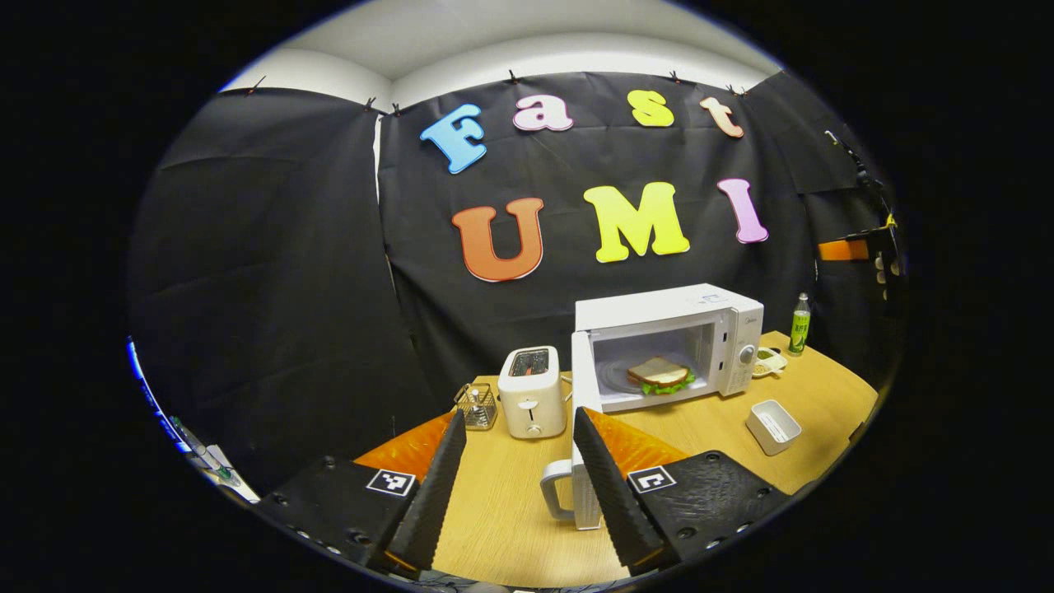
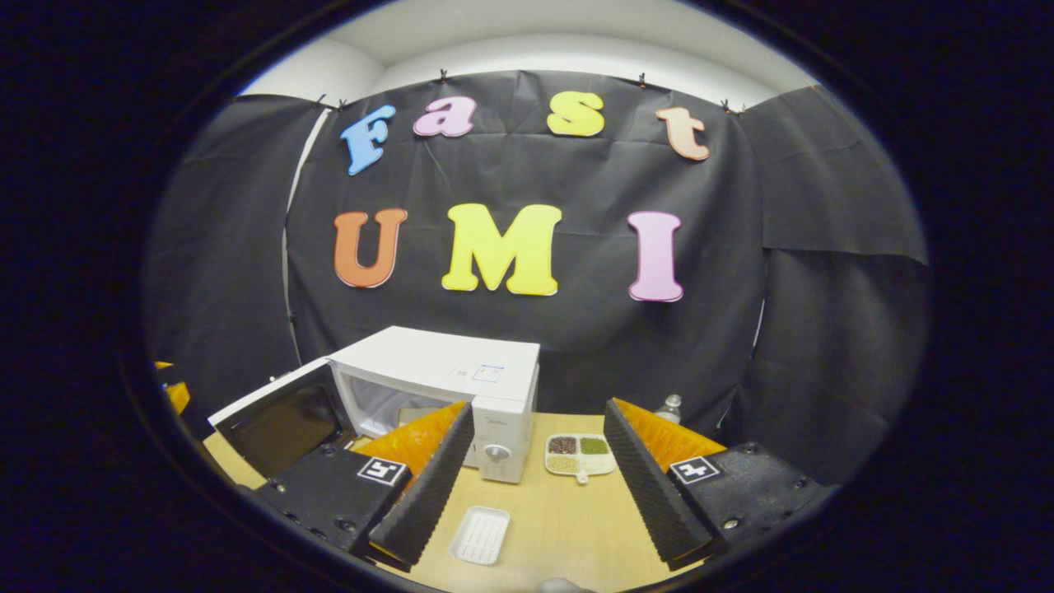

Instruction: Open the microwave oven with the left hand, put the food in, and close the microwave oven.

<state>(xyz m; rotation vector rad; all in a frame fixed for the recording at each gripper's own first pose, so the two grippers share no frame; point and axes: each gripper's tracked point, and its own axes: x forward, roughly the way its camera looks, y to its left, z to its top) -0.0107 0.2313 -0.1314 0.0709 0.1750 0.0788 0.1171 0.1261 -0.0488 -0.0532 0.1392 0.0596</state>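
The white microwave (image 1: 669, 317) stands at the back of the wooden table with its door (image 1: 583, 375) swung wide open toward me. Inside, a sandwich (image 1: 659, 375) lies on the turntable plate. My left gripper (image 1: 519, 414) is open and holds nothing; the door's white handle (image 1: 557, 491) hangs between its fingers, close to the right one. In the right gripper view the microwave (image 2: 445, 362) is at the left with its dark-windowed door (image 2: 284, 420) open. My right gripper (image 2: 538, 412) is open and empty, above the table in front of the microwave's control side.
A white toaster (image 1: 533, 391) and a small wire basket (image 1: 478, 405) stand left of the microwave. An empty white tray (image 1: 772, 426) (image 2: 480, 534), a divided dish of beans (image 2: 580, 453) and a green bottle (image 1: 799, 323) are to its right.
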